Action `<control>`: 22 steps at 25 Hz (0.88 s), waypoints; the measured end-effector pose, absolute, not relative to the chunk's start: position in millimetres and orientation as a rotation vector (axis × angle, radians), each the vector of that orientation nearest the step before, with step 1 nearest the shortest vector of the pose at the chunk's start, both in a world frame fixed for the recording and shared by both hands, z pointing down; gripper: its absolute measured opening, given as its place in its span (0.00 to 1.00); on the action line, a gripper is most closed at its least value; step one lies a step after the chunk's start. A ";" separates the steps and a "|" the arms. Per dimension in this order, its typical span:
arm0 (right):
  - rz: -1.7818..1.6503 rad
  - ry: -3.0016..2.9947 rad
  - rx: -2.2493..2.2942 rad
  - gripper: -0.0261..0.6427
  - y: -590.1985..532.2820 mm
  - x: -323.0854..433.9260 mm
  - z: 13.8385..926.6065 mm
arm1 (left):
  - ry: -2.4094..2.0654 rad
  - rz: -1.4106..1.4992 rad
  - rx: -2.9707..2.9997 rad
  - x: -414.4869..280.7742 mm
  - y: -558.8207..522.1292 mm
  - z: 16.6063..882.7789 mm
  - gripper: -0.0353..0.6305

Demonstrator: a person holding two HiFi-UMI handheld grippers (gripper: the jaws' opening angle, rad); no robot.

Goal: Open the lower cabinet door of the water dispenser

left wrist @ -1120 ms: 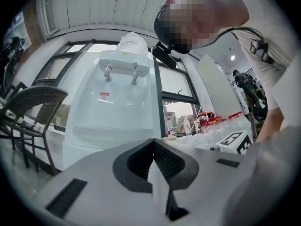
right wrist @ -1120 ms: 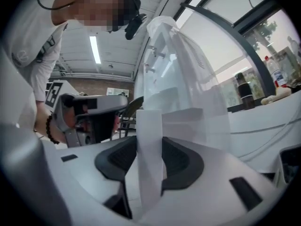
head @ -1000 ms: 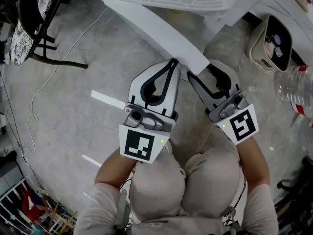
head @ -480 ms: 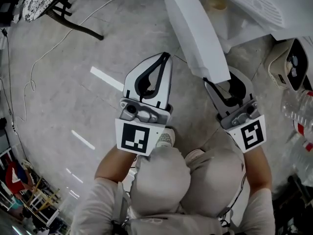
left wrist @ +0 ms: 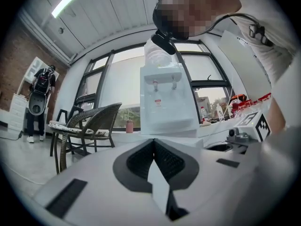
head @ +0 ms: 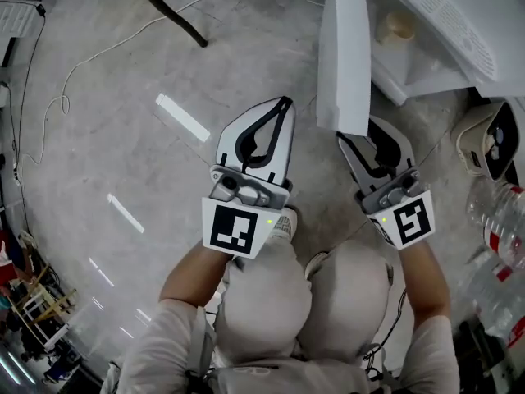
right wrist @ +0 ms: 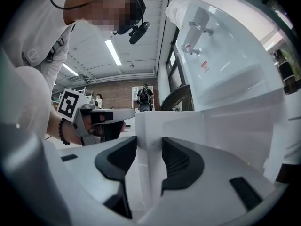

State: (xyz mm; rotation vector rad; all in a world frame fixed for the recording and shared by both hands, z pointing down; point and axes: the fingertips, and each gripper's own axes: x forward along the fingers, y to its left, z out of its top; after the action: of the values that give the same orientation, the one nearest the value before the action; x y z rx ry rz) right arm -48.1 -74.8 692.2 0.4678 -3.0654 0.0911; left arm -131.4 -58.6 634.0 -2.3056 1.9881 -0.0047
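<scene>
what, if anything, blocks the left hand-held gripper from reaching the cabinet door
Probably nothing, so yes: the left hand-held gripper sits beside the cabinet door with only floor between. Its jaws are together, and the right hand-held gripper grips the door's edge.

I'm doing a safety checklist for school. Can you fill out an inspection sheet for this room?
Surface: grey concrete floor, shiny with light reflections.
Job's things: water dispenser; its lower cabinet door stands swung open.
Clutter: plastic bottles and a beige appliance at the right.
Grippers: right gripper shut on the door's edge; left gripper shut, empty.
Cables: thin white cable lying on the floor.
Surroundings: wicker chair, big windows, a person far off.
</scene>
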 end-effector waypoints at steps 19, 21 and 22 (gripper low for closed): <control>0.052 -3.135 0.225 0.26 -57.1 -149.7 688.9 | 2.074 -0.039 -2.220 -175.9 -28.8 635.1 0.06; 0.050 -3.138 0.212 0.26 -56.7 -156.7 689.0 | 2.072 -0.030 -2.219 -176.9 -29.5 634.6 0.06; 0.046 -3.139 0.209 0.25 -56.9 -159.4 689.1 | 2.068 -0.028 -2.222 -176.5 -30.1 634.7 0.06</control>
State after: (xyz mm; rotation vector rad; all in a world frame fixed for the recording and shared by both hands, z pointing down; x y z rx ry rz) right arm -159.4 -56.9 689.1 0.2085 -3.1386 0.0462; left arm -176.5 -30.1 634.7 -2.2225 2.0681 -0.0279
